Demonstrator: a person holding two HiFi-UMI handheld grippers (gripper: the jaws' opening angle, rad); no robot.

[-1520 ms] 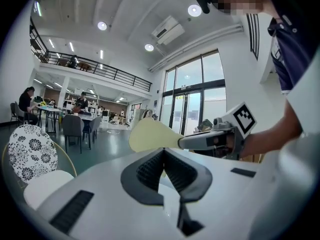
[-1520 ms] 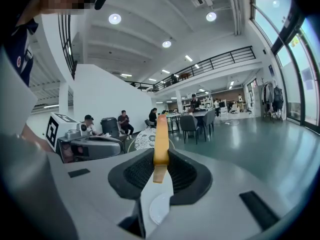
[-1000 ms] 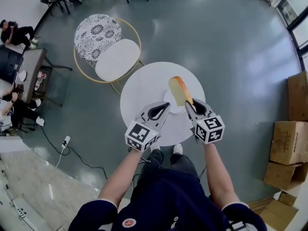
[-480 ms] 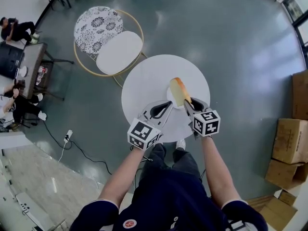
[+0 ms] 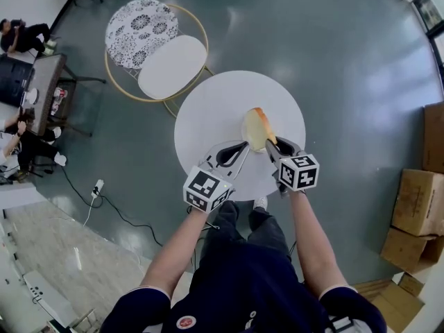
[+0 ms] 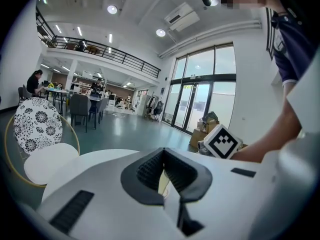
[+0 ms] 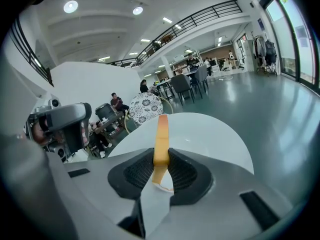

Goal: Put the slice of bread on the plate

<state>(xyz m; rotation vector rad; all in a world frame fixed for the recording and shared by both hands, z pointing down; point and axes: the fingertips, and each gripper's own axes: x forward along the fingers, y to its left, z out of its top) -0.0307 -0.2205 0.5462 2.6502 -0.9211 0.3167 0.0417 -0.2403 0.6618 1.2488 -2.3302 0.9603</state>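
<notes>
A slice of bread (image 5: 258, 126) with an orange-brown crust stands on edge between the jaws of my right gripper (image 5: 272, 143), which is shut on its lower end. In the right gripper view the slice (image 7: 161, 134) rises upright from the pads, over the round white table (image 7: 210, 134). Just below it lies a small white plate (image 5: 245, 134), mostly hidden by the bread; a sliver of the plate (image 7: 165, 185) shows between the jaws. My left gripper (image 5: 242, 146) hovers beside it over the table (image 5: 208, 116), shut and holding nothing; its tips (image 6: 162, 150) meet.
A gold-framed chair (image 5: 156, 61) with a patterned back stands behind the table to the left. Cardboard boxes (image 5: 420, 200) are stacked at the right. People sit at a desk (image 5: 41, 96) at far left. A cable and plug (image 5: 96, 203) lie on the floor.
Both grippers have come down toward the table, the right one more, carrying the bread closer to the plate. Both jaws stand as before.
</notes>
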